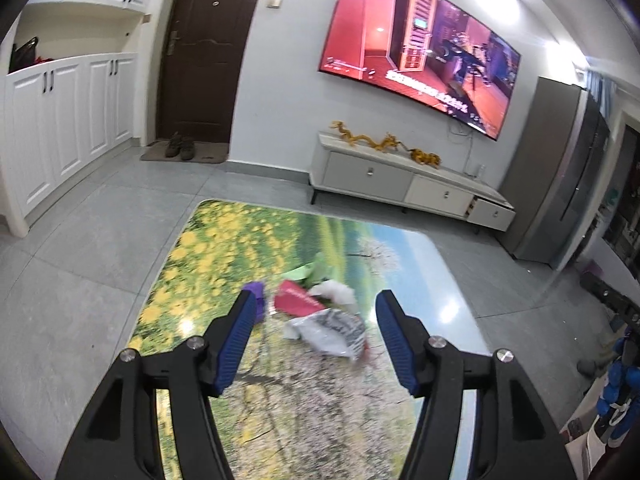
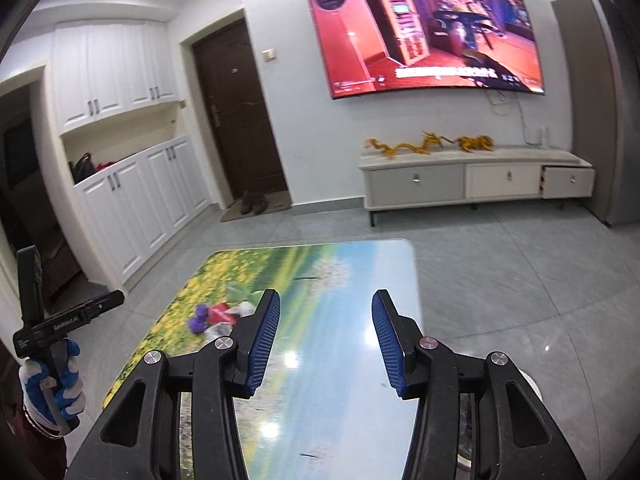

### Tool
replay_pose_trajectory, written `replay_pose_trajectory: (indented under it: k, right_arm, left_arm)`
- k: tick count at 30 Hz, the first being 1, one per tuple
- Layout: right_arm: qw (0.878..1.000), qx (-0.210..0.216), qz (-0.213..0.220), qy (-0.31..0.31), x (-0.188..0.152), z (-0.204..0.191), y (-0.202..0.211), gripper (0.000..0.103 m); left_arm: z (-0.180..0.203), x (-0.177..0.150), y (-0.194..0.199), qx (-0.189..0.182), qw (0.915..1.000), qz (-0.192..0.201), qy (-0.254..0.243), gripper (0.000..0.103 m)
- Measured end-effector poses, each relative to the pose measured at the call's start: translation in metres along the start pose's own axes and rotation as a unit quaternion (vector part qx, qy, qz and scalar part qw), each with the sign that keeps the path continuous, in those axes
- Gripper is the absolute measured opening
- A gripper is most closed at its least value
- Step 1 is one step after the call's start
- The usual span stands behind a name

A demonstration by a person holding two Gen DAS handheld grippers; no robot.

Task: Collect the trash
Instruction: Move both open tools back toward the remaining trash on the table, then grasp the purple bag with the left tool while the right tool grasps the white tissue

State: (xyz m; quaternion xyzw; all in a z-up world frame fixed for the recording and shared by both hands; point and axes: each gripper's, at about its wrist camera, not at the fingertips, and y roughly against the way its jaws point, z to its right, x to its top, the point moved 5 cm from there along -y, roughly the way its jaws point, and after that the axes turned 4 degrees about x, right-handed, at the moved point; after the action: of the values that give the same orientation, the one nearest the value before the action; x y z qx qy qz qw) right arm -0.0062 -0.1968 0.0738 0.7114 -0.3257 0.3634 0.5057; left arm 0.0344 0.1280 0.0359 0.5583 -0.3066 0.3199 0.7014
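item one, my left gripper (image 1: 316, 308): jaws spread wide, nothing held, blue ribbed pads (image 1: 236, 344) hanging above the worktop (image 1: 224, 248) with its printed meadow scene. item two, the trash heap (image 1: 320, 312): lying on the worktop just ahead of and between the left jaws, made up of a purple scrap (image 1: 256, 294) beside the left pad, a red wrapper (image 1: 298, 298) in the gap, a white crumpled tissue (image 1: 334, 292) beyond it, a green paper piece (image 1: 310, 270) at the far side, and a white printed bag (image 1: 332, 332) nearest the jaws; the pieces touch or overlap, blurred at the edges. item three, my right gripper (image 2: 326, 338): jaws also wide apart and empty, over a bare sky-coloured stretch of the worktop; from here the trash heap (image 2: 218, 316) sits off to the left of the left pad, partly hidden behind it. item four, my gloved left hand (image 2: 52, 384) on its handle at the left edge of the right wrist view. item five, the room ahead of both jaws: wall television (image 1: 420, 48) lit, low cabinet (image 2: 472, 178) under it, dark door (image 1: 208, 48), white cupboards (image 2: 116, 80), grey tiled floor (image 1: 80, 280).
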Motion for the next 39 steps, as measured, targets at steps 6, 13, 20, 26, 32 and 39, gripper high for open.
replay_pose_trajectory:
  k: [6,13,20,26,32,39]
  right_arm:
    - [1.000,0.020,-0.012,0.013,-0.004,-0.022,-0.019,0.047]
    - [0.997,0.030,-0.069,0.010,-0.020,-0.024,-0.078,0.047]
    - [0.990,0.050,-0.131,0.017,-0.032,-0.033,-0.160,0.047]
    - [0.980,0.082,-0.181,0.025,-0.042,-0.052,-0.235,0.047]
    - [0.970,0.114,-0.215,0.027,-0.053,-0.069,-0.289,0.047]
    - [0.959,0.138,-0.245,0.039,-0.067,-0.087,-0.328,0.047]
  left_arm:
    - [-0.027,-0.011,-0.014,0.026,0.9995,-0.010,0.012,0.060]
    - [-0.055,-0.029,-0.066,0.034,0.9978,-0.052,0.023,0.060]
    - [-0.070,-0.043,-0.144,0.026,0.9942,-0.103,0.019,0.060]
    - [-0.078,-0.040,-0.190,0.017,0.9916,-0.128,0.008,0.059]
    - [-0.073,-0.035,-0.214,-0.008,0.9903,-0.138,-0.015,0.058]
    - [-0.064,-0.044,-0.230,-0.018,0.9870,-0.156,-0.032,0.033]
